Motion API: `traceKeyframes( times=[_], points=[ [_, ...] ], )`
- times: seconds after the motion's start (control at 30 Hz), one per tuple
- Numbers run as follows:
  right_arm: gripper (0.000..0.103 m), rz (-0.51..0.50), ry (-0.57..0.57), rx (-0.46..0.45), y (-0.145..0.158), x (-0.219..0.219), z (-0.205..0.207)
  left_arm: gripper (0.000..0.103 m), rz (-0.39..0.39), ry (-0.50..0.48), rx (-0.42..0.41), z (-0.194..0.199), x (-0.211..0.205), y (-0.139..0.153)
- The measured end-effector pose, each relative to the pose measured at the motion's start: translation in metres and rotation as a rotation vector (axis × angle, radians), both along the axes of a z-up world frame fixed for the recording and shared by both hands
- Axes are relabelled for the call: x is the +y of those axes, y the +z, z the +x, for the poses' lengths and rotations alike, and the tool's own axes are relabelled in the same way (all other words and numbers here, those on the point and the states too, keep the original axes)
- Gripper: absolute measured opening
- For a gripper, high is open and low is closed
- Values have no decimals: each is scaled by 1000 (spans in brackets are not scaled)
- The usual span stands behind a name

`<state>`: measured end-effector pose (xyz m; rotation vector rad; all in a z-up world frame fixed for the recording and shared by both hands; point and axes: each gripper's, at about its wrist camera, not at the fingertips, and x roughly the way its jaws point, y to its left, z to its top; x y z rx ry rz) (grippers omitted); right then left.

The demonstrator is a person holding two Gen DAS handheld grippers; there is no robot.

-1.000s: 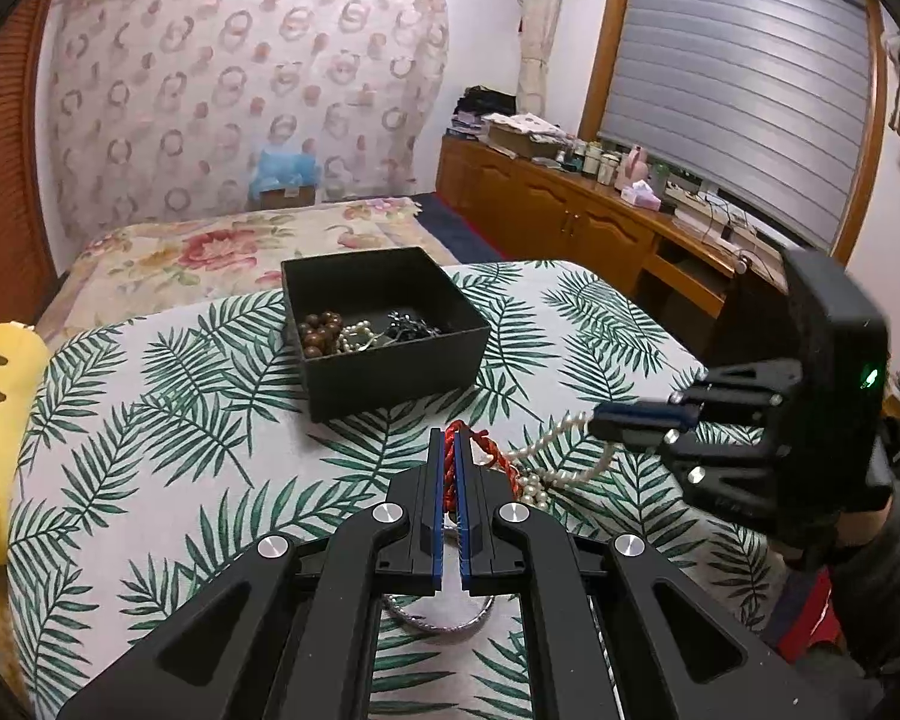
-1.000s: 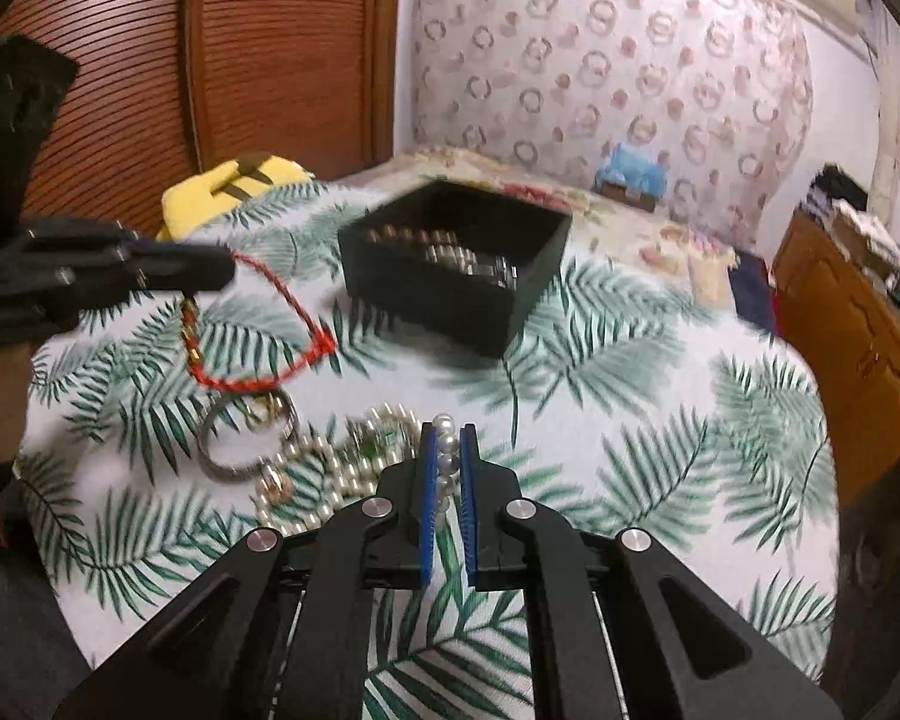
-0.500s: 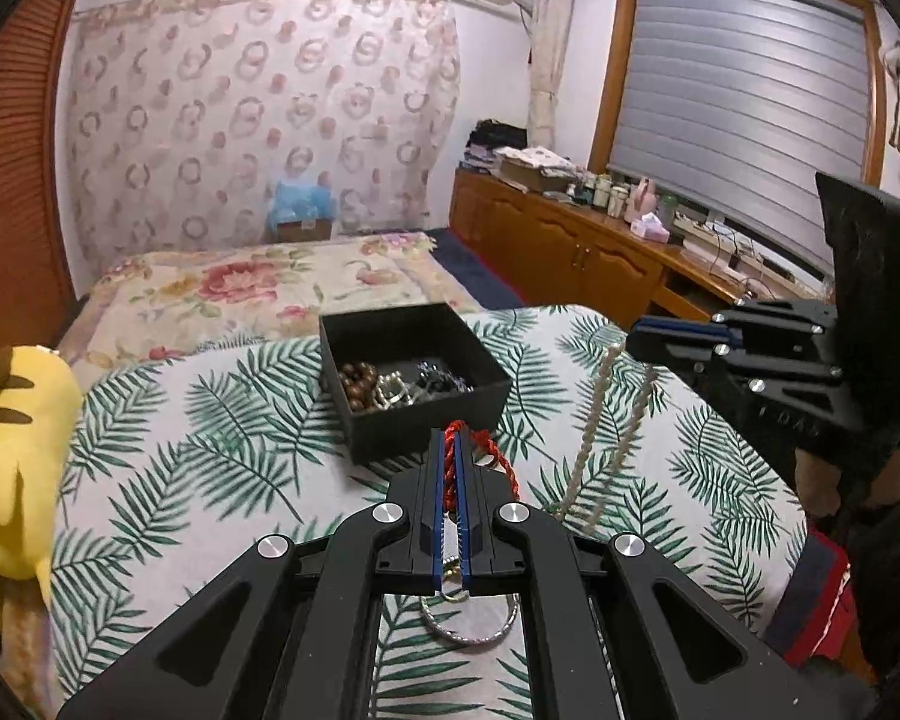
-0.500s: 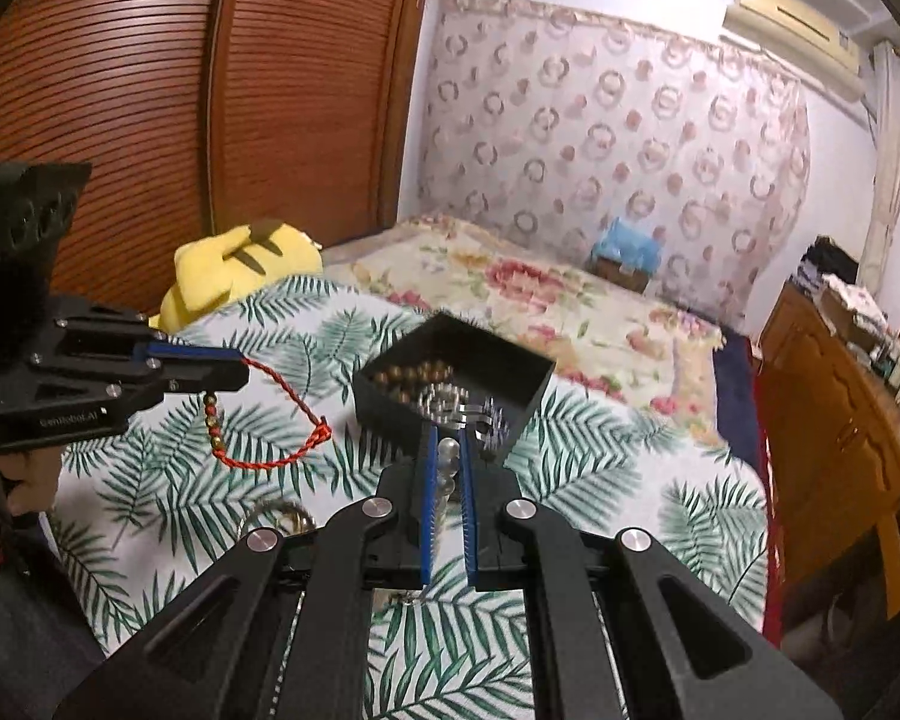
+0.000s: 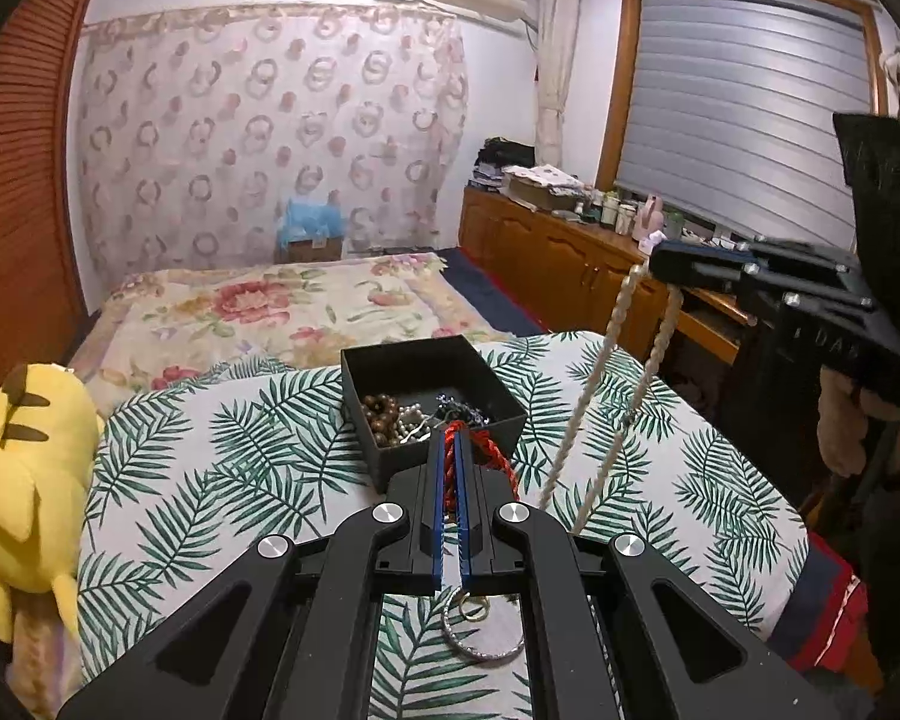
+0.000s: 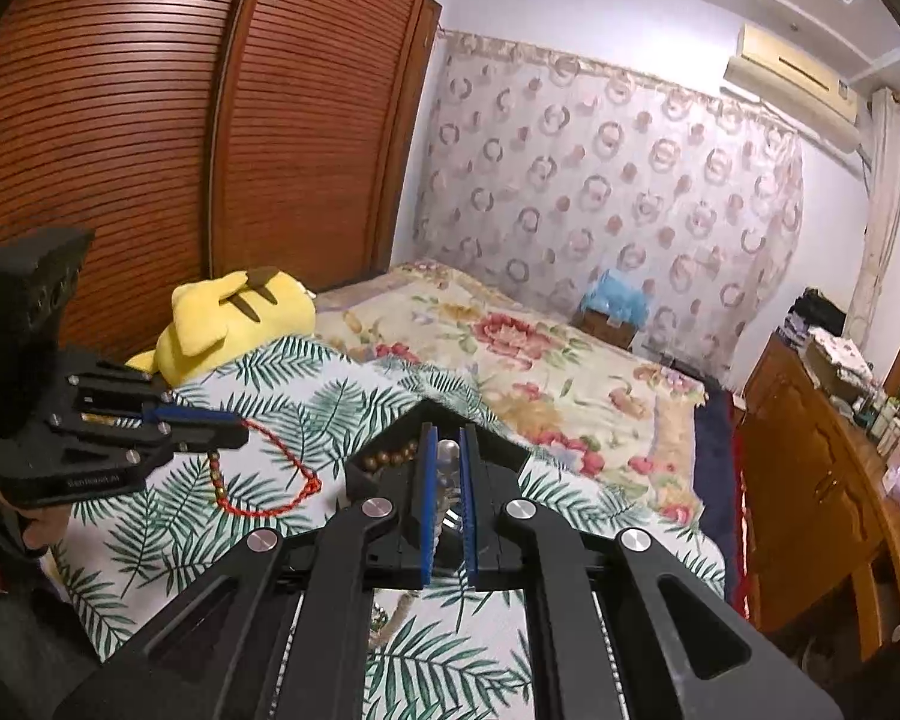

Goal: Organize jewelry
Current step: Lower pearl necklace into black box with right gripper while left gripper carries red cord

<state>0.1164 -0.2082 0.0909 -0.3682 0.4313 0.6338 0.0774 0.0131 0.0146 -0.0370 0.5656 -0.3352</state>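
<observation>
Both grippers have risen since the earlier frames. The pearl strand, which lay on the leaf-print cover, now hangs almost wholly in the air. My right gripper is closed on the pearls, one bead showing between its blue pads; in the left view the strand drops in two lines from its tip, the lower end near the cover, though I cannot tell whether it touches. My left gripper is closed on the red cord, whose loop with a few dark beads dangles clear below the fingers in the right view. The box sits just ahead of both tools, open, holding brown beads and some metal pieces. A silver bangle and a small ring lie on the cover beneath the left gripper, not yet picked up.

Step in hand, as I judge it: lift and carry of two pieces toward the box. Next I would bring one gripper at a time over the opening, high enough for the hanging end to clear the near wall, then lower so the strand coils inside before releasing. The long pearls may drape over the rim or snag the cord.
</observation>
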Motion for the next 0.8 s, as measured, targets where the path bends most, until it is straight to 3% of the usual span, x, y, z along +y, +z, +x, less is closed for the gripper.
traceKeyframes(
  times=[0.4, 0.8],
  points=[
    [8, 7, -13, -30, 19, -3, 15, 2, 8, 8, -7, 8, 3, 4],
    [8, 22, -40, -52, 38, 9, 52, 2, 47, 5, 5, 59, -5, -2]
  ],
)
